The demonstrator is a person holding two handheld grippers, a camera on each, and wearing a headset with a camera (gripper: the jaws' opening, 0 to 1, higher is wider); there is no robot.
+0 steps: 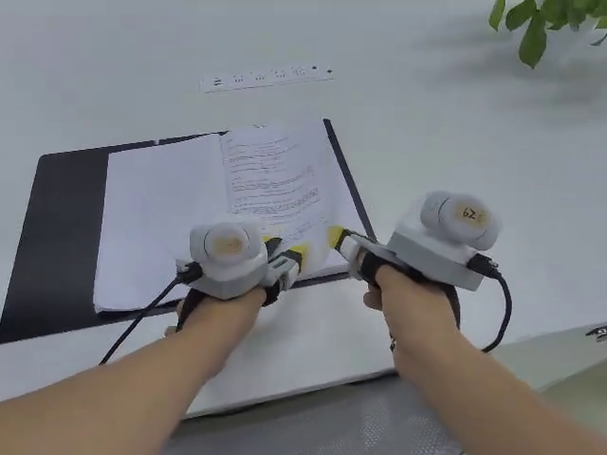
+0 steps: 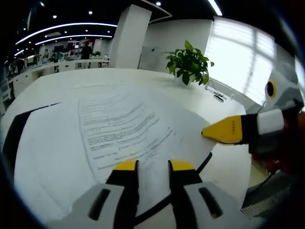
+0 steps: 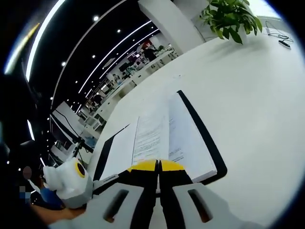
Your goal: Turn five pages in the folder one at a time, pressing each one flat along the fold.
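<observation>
A black folder [image 1: 57, 246] lies open on the white table, with a blank white leaf [image 1: 161, 218] on its left half. A printed page [image 1: 275, 175] arches up from the middle, its lower right corner reaching my right gripper [image 1: 336, 237]. In the right gripper view the right gripper [image 3: 157, 163] has its yellow tips pressed together at that page's [image 3: 150, 133] near edge. My left gripper [image 1: 287, 256] hovers at the folder's front edge, just left of the right one. Its jaws [image 2: 147, 164] stand a little apart over the printed page [image 2: 124, 124], holding nothing.
A white power strip [image 1: 266, 78] lies on the table beyond the folder. A potted plant [image 1: 536, 24] stands at the far right. The table's front edge [image 1: 313, 384] runs close under my hands. A black cable [image 1: 142, 318] trails from the left gripper.
</observation>
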